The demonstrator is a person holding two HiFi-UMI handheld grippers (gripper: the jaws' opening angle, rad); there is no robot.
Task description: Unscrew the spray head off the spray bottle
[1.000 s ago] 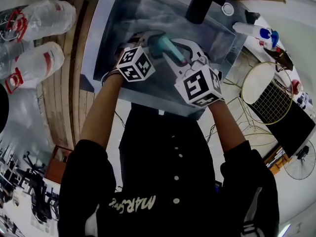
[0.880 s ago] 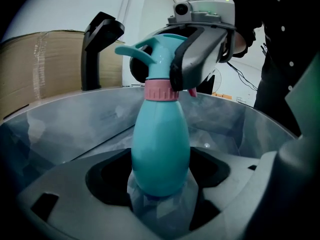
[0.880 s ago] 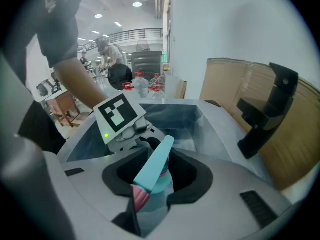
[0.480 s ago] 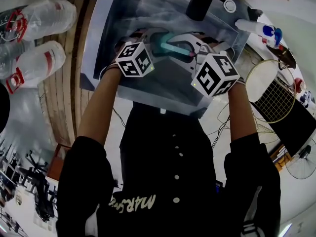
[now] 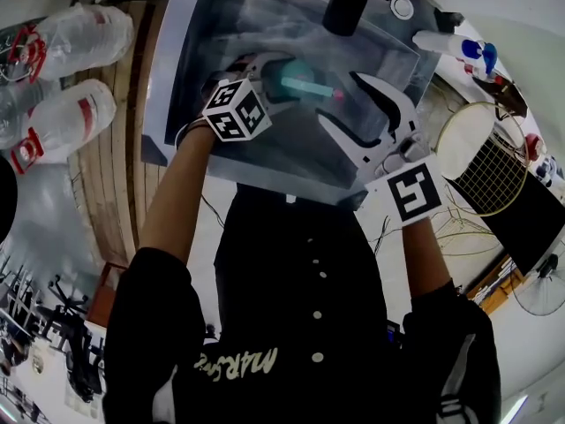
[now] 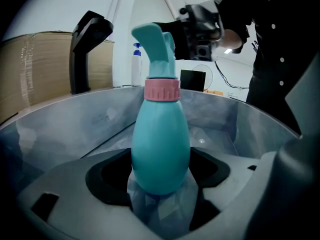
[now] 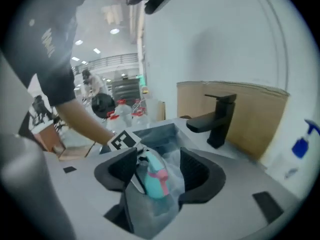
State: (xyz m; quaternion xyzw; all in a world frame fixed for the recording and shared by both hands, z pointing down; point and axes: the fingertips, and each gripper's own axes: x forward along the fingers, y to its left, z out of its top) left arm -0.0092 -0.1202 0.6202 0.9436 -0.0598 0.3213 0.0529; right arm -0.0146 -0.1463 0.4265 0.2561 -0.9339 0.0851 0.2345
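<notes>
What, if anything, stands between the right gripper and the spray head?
Nothing visible. The right gripper, whose jaws have just been opening and hold nothing, hangs clear of the spray head, with only open air between them above the sink.

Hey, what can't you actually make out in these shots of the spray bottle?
Head view: the left gripper covers part of the spray bottle.
Head view: the faucet is cut off by the top edge.
Left gripper view: the pink collar hides its threads, so loosening is unclear.
</notes>
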